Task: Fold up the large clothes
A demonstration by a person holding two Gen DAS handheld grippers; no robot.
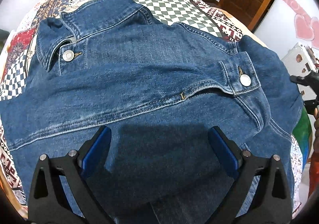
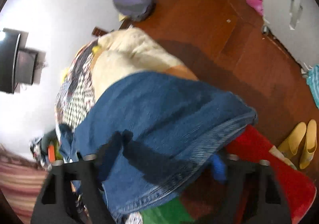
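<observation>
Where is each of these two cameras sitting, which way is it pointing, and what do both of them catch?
Left wrist: sits on the left gripper, looking forward and down over the denim jacket spread on the patterned quilt; its two blue-padded fingers stand apart above the denim.
Right wrist: sits on the right gripper, tilted and blurred, looking along the jacket's edge toward the wooden floor and yellow boots; denim drapes over its fingers.
Shared: the jacket and the quilt.
</observation>
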